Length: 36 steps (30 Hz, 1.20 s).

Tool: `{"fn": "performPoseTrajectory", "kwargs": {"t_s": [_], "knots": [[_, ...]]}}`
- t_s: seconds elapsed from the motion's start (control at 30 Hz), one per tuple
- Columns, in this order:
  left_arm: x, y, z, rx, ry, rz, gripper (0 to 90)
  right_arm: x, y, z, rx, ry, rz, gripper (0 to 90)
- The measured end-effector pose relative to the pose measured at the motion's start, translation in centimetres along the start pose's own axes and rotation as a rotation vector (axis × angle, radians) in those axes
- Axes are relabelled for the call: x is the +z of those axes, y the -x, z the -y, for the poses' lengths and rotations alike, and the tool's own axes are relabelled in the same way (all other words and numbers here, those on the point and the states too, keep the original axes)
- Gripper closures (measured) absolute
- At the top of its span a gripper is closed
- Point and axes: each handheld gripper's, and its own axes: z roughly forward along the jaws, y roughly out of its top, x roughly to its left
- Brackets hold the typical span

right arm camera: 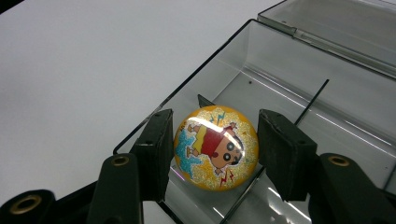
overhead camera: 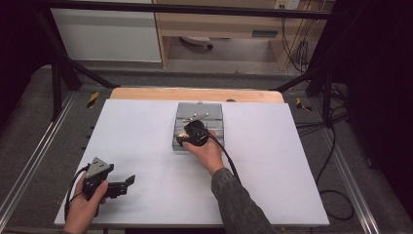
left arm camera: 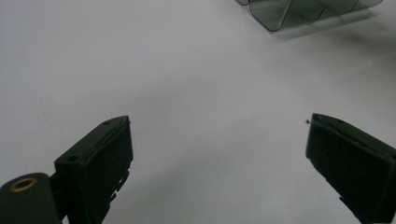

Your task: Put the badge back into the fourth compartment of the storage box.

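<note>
Over the near-left compartment of the clear divided box (right arm camera: 299, 116), the right gripper (right arm camera: 215, 149) holds a yellow cartoon badge (right arm camera: 215, 148) between its jaws, probably for placing inside. Well left of the box, the left gripper (overhead camera: 127, 181) waits, jaws wide apart and empty.

White-topped table (overhead camera: 146, 146) with a wooden strip exposed along its far edge, clear plastic compartment box (overhead camera: 199, 127) set on it near the far middle.
</note>
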Motion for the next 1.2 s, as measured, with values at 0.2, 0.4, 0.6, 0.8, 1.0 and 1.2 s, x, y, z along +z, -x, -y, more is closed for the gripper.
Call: {"fn": "performPoseTrajectory", "kwargs": {"t_s": [0.2, 0.4, 0.6, 0.8, 1.0, 1.2], "knots": [[0.0, 0.0, 0.0, 0.002, -0.001, 0.001, 7.4, 0.3, -0.3, 0.0, -0.011, -0.007, 0.001, 47.1], [0.0, 0.0, 0.0, 0.001, -0.001, -0.001, 7.4, 0.4, -0.2, 0.0, -0.012, -0.009, 0.007, 47.1], [0.0, 0.0, 0.0, 0.002, -0.001, 0.0, 7.4, 0.2, -0.2, 0.0, -0.009, -0.007, 0.009, 46.1], [0.0, 0.0, 0.0, 0.002, 0.0, 0.0, 7.4, -0.1, -0.1, -0.1, -0.013, -0.001, 0.015, 45.8], [0.0, 0.0, 0.0, 0.003, 0.0, 0.001, 7.4, -0.4, -0.5, -0.2, -0.027, 0.006, 0.012, 44.0], [0.0, 0.0, 0.0, 0.003, -0.001, 0.0, 7.4, -0.7, -1.0, -0.2, -0.045, -0.001, 0.011, 30.1]]}}
